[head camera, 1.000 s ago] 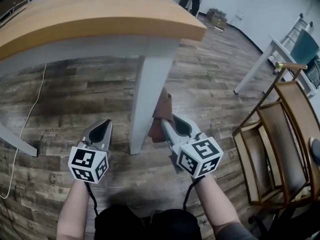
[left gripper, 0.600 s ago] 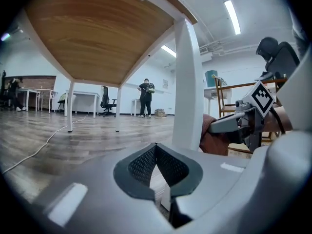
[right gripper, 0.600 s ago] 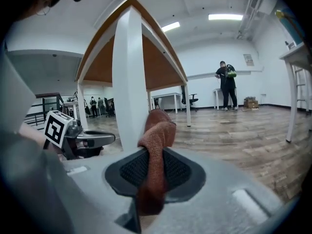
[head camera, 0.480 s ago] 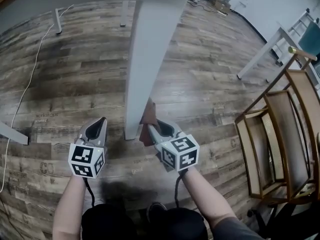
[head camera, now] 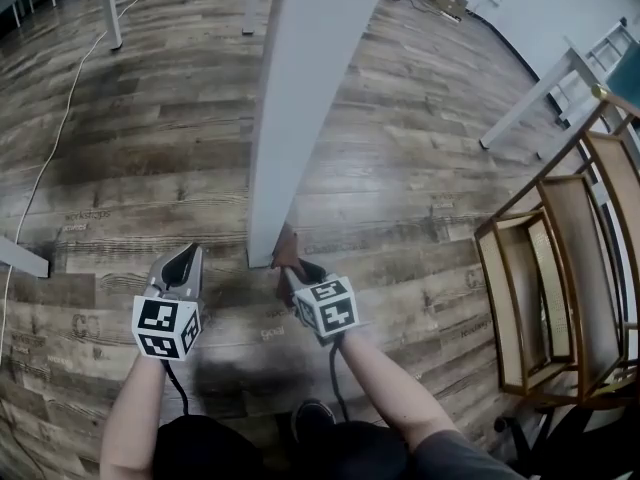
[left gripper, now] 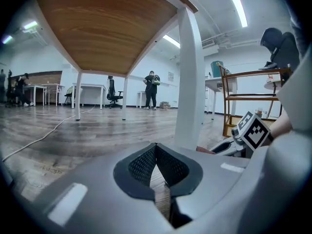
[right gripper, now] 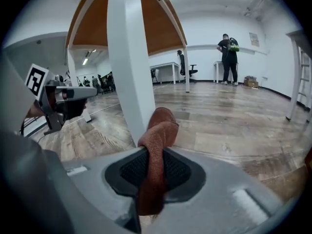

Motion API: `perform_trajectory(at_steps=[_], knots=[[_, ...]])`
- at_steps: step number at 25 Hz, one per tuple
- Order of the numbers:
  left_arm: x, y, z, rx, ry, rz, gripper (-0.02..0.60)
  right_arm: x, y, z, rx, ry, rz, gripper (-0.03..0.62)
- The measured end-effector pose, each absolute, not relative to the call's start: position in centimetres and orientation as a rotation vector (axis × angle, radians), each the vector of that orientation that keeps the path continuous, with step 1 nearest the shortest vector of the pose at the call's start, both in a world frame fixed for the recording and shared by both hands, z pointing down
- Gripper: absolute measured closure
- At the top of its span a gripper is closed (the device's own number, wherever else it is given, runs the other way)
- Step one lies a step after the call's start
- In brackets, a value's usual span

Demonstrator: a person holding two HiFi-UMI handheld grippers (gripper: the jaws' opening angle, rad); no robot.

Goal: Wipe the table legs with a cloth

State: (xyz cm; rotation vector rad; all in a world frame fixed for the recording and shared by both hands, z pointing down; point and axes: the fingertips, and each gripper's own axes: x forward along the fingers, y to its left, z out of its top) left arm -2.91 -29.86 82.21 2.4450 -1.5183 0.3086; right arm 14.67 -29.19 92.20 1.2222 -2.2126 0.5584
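Note:
A white table leg (head camera: 300,98) stands on the wood floor, seen also in the right gripper view (right gripper: 129,67) and the left gripper view (left gripper: 190,77). My right gripper (head camera: 288,268) is shut on a rust-brown cloth (right gripper: 155,145), whose upper fold (head camera: 285,248) sits against the leg's foot on its right side. My left gripper (head camera: 180,265) hovers low to the left of the leg, jaws shut with nothing between them (left gripper: 156,167).
A wooden chair (head camera: 560,268) stands at the right. Another white table's leg (head camera: 530,98) slants at the far right. A white cable (head camera: 45,158) trails across the floor on the left. A person (right gripper: 228,57) stands far back in the room.
The view has dropped from above the tabletop to below it. Both grippers moved down toward the floor, and the cloth slid down the leg to its foot.

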Motion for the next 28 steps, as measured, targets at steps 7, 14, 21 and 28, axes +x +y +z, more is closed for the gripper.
perform_trajectory(at_steps=[7,14,21,28], knots=[[-3.0,-29.7,82.5,2.449,-1.51,0.318,0.563,15.7,-29.5,93.1,1.23,-2.183,0.571,0.528],[-4.3,-32.1,74.9,2.52,-1.559,0.232,0.563,18.3,-34.1,79.3,1.253,-2.324,0.154,0.528],[-3.4,-33.4,62.4,2.685,-1.539,0.138,0.563,16.8,-37.1,60.6,1.166,-2.398,-0.426,0.528],[-1.1,-34.5,53.5,2.791,-1.549,0.035,0.562,14.4,-38.5,48.6,1.076,-2.319,-0.814,0.528]])
